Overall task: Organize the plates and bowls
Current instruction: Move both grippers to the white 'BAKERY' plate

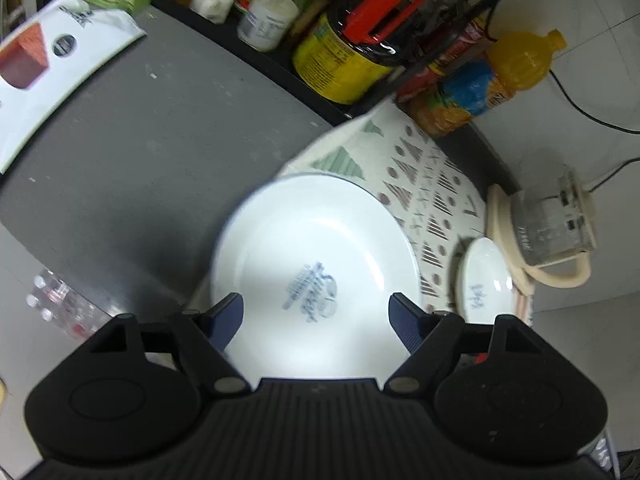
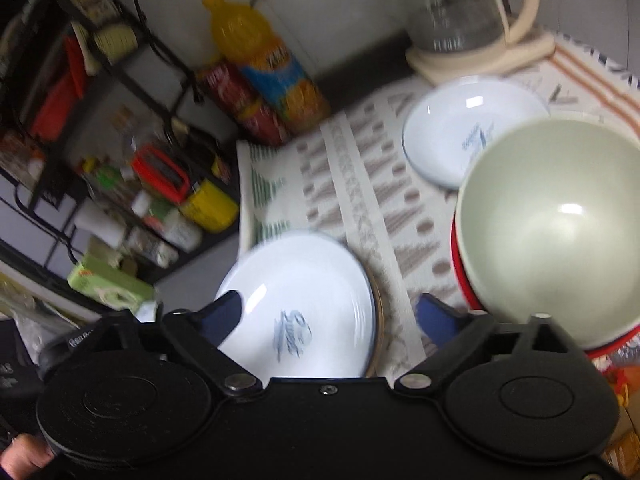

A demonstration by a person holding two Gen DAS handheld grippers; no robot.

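White plate [image 1: 316,264] between the spread fingers of left tool [image 1: 316,314], right tool [image 2: 334,314] likewise apart, above it

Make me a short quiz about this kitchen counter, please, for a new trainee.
1. True or false: the left claw is shut on the big white plate.
2. What stands behind the small white dish? A) glass kettle B) toaster C) pan
3. Fill in: the plates lie on a patterned ____.

Key
1. False: its jaws are wide open over the plate.
2. A
3. cloth
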